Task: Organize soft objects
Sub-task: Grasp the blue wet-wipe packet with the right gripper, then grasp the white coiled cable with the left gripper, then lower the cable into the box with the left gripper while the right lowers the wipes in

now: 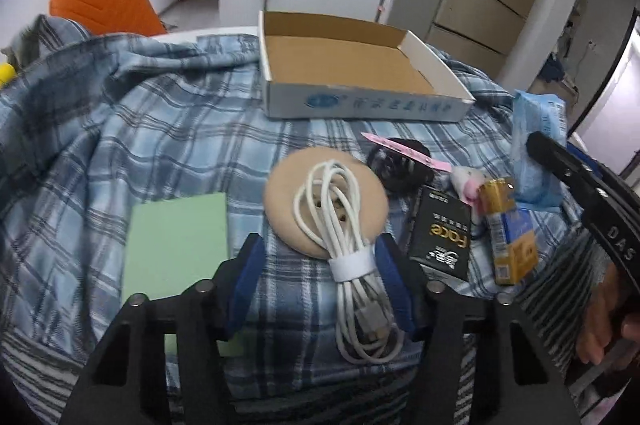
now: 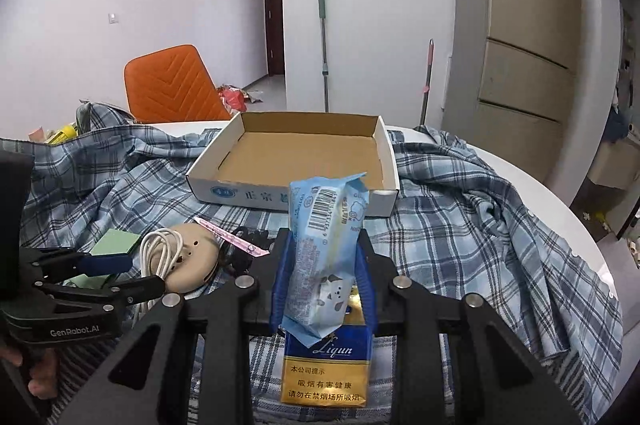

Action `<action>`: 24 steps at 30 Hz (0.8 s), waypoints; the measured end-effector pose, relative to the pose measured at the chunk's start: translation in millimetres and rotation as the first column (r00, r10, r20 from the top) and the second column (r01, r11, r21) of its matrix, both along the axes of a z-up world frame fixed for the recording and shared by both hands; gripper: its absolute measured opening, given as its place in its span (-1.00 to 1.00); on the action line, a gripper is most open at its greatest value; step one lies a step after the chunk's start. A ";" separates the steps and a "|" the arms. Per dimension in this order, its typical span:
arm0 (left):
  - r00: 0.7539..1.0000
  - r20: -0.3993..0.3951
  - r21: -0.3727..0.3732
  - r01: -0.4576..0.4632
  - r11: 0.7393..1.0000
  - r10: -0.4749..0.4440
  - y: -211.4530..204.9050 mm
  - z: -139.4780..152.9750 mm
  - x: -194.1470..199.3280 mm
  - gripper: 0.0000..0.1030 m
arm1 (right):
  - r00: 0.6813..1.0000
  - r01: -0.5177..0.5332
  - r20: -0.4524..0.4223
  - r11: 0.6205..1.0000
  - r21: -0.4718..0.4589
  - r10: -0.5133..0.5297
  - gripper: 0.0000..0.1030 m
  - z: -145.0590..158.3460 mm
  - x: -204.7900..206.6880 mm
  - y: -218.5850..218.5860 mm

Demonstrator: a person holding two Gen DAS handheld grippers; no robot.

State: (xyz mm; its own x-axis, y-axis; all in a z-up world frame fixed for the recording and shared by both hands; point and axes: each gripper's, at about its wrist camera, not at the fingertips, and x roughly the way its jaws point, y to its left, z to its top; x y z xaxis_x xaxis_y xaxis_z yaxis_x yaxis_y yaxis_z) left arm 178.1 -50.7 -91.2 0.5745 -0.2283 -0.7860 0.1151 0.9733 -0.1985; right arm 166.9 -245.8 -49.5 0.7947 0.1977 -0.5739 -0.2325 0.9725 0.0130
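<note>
Holding the blue tissue pack (image 2: pixel 326 253) tight in my right tool (image 2: pixel 323 277), I keep it standing up above the blue and gold cigarette pack (image 2: pixel 325 373) that lies flat on the checked cloth (image 2: pixel 472 225). My left tool (image 1: pixel 320 269) has its two blue pads partly apart, one on each side of the white cable bundle (image 1: pixel 352 265). The pads do not press on it yet. The cable's long side points straight away from me, the same way my left tool points, so the pads can squeeze across its thin middle by the white strap (image 1: pixel 352 267). The far end of the cable rests on the round tan puff (image 1: pixel 324 201). The open cardboard box (image 2: pixel 224 169) sits straight ahead of both tools, past the puff, with nothing in it. I think the tissue pack goes there next, and my right tool is nearer for that. The way over the front wall looks open. The black pack (image 1: pixel 440 237) lies just beside my left tool, so I must not bump it.
</note>
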 end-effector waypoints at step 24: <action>0.883 0.467 -0.029 -0.035 0.999 0.045 8.0 73.1 -60.1 -0.61 | 0.991 -0.036 0.130 0.999 0.041 0.030 -0.44 18.2 -22.0 -0.9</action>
State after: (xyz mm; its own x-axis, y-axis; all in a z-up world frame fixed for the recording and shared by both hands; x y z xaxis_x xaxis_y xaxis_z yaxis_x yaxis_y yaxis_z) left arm 118.1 -42.7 -18.1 0.8829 -0.2100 -0.4200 0.1605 0.9755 -0.1504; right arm 144.9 -246.7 -31.3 0.8543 0.2471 -0.4574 -0.2667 0.9635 0.0225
